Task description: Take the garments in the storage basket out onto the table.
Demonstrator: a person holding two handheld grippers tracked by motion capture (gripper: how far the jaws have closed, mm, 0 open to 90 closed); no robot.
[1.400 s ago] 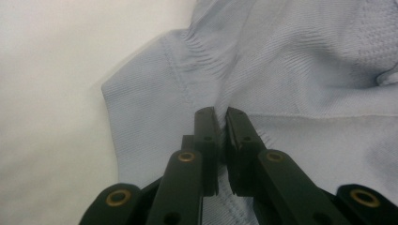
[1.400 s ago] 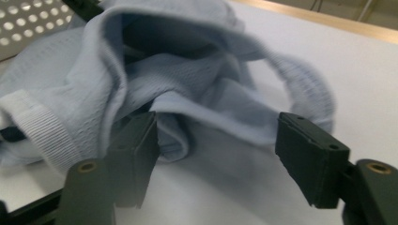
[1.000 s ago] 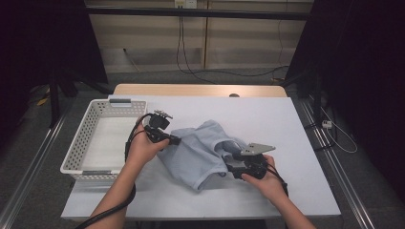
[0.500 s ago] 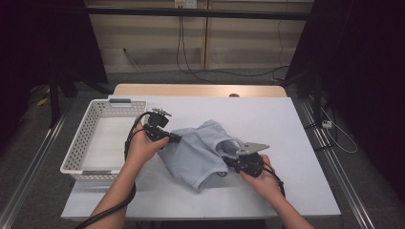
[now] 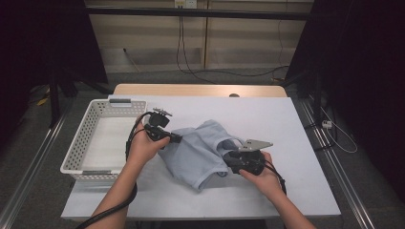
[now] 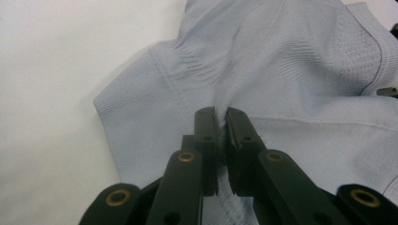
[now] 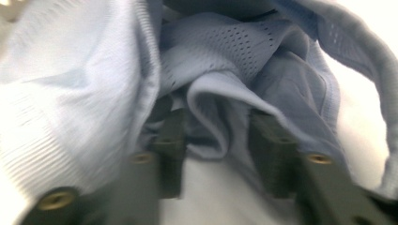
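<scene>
A light blue shirt (image 5: 198, 152) lies crumpled on the white table (image 5: 267, 124). My left gripper (image 5: 177, 139) sits at the shirt's left edge; in the left gripper view its jaws are shut on a fold of the shirt (image 6: 281, 84), pinched at my left gripper (image 6: 220, 129). At the shirt's right side is my right gripper (image 5: 228, 161). In the right gripper view my right gripper (image 7: 218, 140) stands open, and a fold of the shirt (image 7: 211, 108) bulges between its fingers (image 7: 171, 136).
A white perforated basket (image 5: 79, 145) stands at the table's left side, just left of my left hand. The table's front edge runs close below both forearms. Cables trail from both grippers.
My right gripper has slid a little left, further into the shirt's right side. The left gripper has stayed in place on the fabric.
</scene>
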